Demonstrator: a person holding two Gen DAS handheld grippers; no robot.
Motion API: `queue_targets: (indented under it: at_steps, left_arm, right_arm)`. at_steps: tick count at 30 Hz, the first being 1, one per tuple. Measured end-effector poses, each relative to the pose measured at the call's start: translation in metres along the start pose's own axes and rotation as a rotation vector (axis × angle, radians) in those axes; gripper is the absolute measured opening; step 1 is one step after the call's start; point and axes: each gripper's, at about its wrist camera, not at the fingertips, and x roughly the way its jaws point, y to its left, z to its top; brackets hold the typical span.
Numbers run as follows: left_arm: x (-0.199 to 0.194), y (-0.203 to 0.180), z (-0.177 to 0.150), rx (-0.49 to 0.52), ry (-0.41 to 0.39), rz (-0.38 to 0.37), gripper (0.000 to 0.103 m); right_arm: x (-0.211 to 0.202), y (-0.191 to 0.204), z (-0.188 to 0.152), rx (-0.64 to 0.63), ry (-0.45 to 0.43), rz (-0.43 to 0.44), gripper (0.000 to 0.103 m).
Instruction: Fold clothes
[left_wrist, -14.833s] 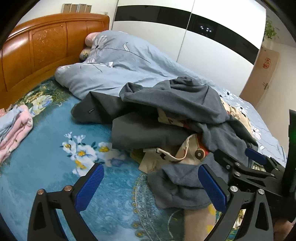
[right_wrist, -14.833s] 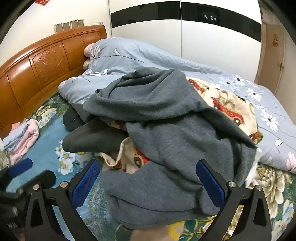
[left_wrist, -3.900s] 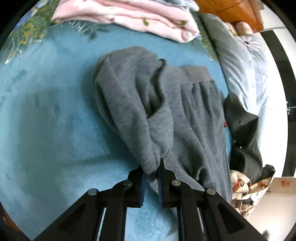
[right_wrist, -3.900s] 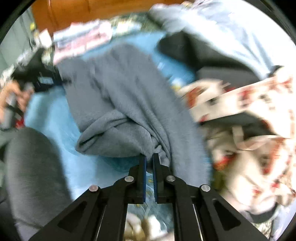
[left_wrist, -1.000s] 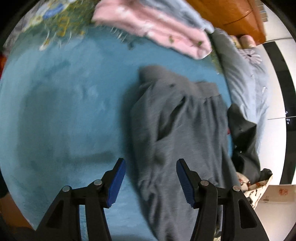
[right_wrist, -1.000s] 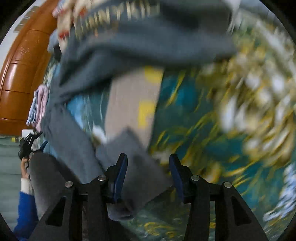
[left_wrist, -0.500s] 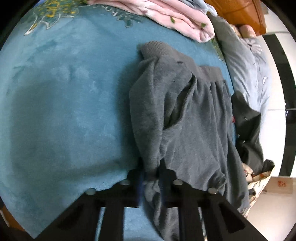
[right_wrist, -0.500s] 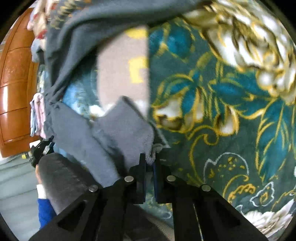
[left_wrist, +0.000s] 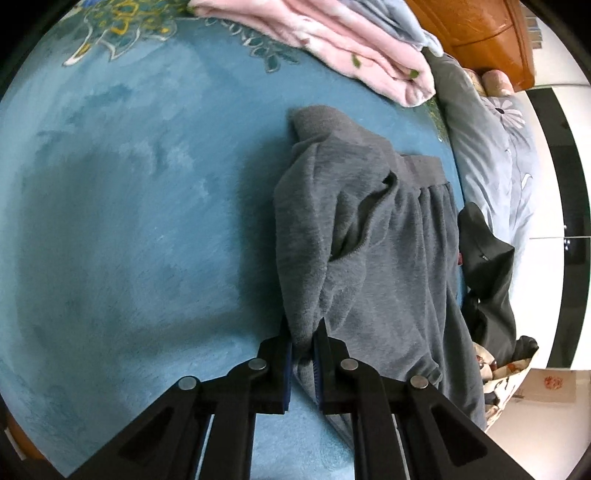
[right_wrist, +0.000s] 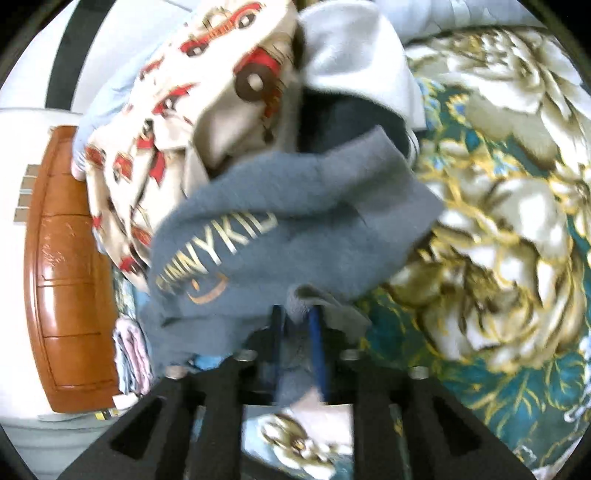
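My left gripper (left_wrist: 303, 345) is pinched nearly closed on a fold of the grey sweatpants (left_wrist: 373, 258), the fleece bunching up between the two blue pads. The pants lie on the blue bedspread (left_wrist: 140, 206), stretched away from me toward the pink folded blanket (left_wrist: 332, 40) and the wooden headboard (left_wrist: 480, 33). The fabric is a soft, fuzzy mid-grey; I can see the ribbed waistband (left_wrist: 421, 166) gathered at the far end, a pocket opening gaping as a dark slit near the middle, and the near-left side rolled over on itself in a thick ridge that runs straight into my grip. To the right of the pants a black garment (left_wrist: 487, 280) lies crumpled against the pale grey-blue duvet (left_wrist: 491, 155). My right gripper (right_wrist: 297, 332) is also clamped narrow, holding another part of the grey fleece lifted off the bed; in that blurred view the cloth hangs draped in front of me and shows gold lettering with a small curved smile mark beneath it. Behind it sits a cream garment printed with red cars (right_wrist: 192, 92), and to the right the bedspread shows its big cream-and-gold flowers on teal.
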Motion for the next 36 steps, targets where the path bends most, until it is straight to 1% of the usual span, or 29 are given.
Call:
queue_targets:
  at_steps: [1,3,4,6,7,10,11,12,14,15,16,17,18,20,22,25,26,29,31,33,35,36]
  left_arm:
    - [0.002,-0.002,0.000,0.003,0.000,0.003,0.010]
    - [0.004,-0.003,0.000,0.009,0.001,0.008,0.010]
    - [0.004,-0.004,0.000,0.012,0.001,0.010,0.010]
    - [0.005,-0.004,0.000,0.010,0.003,0.012,0.010]
    - [0.006,-0.004,0.000,0.008,0.004,0.013,0.010]
    - [0.007,-0.002,0.000,-0.002,0.006,0.011,0.010]
    - [0.007,-0.001,0.000,-0.005,0.006,0.010,0.010]
    - [0.007,-0.001,-0.001,-0.008,0.006,0.009,0.011]
    - [0.006,-0.002,-0.002,-0.004,0.004,0.013,0.011]
    - [0.005,-0.003,-0.003,0.001,0.003,0.016,0.011]
    - [0.004,-0.004,-0.003,0.009,0.002,0.017,0.011]
    - [0.004,-0.004,-0.004,0.015,0.002,0.018,0.011]
    - [0.003,-0.004,-0.004,0.021,0.001,0.017,0.011]
    - [0.002,-0.003,-0.004,0.029,0.001,0.009,0.011]
    - [0.002,-0.002,-0.005,0.031,0.006,0.001,0.011]
    - [0.000,-0.001,-0.007,0.057,0.017,-0.018,0.011]
    - [-0.001,-0.001,-0.008,0.072,0.023,-0.027,0.012]
    - [0.001,-0.004,-0.011,0.119,0.044,-0.041,0.014]
    - [0.002,-0.004,-0.012,0.131,0.053,-0.038,0.014]
    - [0.003,-0.004,-0.013,0.139,0.060,-0.035,0.014]
    - [0.000,-0.003,-0.010,0.128,0.047,-0.047,0.016]
    - [-0.002,-0.003,-0.008,0.121,0.038,-0.055,0.022]
  right_arm:
    - [-0.004,0.000,0.001,-0.010,-0.016,0.011,0.035]
    - [-0.012,-0.004,0.000,-0.037,-0.041,0.025,0.036]
    - [-0.014,-0.009,-0.003,-0.056,-0.046,0.009,0.037]
    - [-0.012,-0.018,-0.010,-0.083,-0.029,-0.051,0.037]
    - [-0.006,-0.022,-0.013,-0.091,-0.007,-0.068,0.037]
    - [0.025,-0.031,-0.024,-0.102,0.069,-0.072,0.038]
    - [0.036,-0.029,-0.027,-0.109,0.077,-0.054,0.040]
    - [0.046,-0.028,-0.029,-0.113,0.081,-0.045,0.046]
    - [0.063,-0.028,-0.029,-0.080,0.064,-0.054,0.046]
    - [0.065,-0.027,-0.028,-0.053,0.046,-0.051,0.045]
    - [0.064,-0.026,-0.026,-0.029,0.021,-0.048,0.025]
    - [0.062,-0.022,-0.025,-0.021,0.006,-0.054,0.011]
    - [0.057,-0.017,-0.024,-0.034,0.002,-0.073,0.005]
    - [0.037,0.000,-0.020,-0.104,-0.014,-0.109,0.004]
    - [0.008,0.016,-0.019,-0.178,-0.037,-0.124,0.004]
    - [-0.045,0.023,-0.034,-0.253,-0.047,-0.132,0.004]
    - [-0.055,0.017,-0.041,-0.256,-0.032,-0.148,0.004]
    - [-0.055,-0.030,-0.073,-0.172,0.077,-0.238,0.004]
    - [-0.041,-0.053,-0.095,-0.093,0.125,-0.260,0.004]
    - [-0.029,-0.070,-0.108,-0.038,0.151,-0.262,0.004]
    - [-0.024,-0.070,-0.109,-0.030,0.162,-0.276,0.004]
    - [-0.029,-0.067,-0.105,-0.035,0.146,-0.266,0.004]
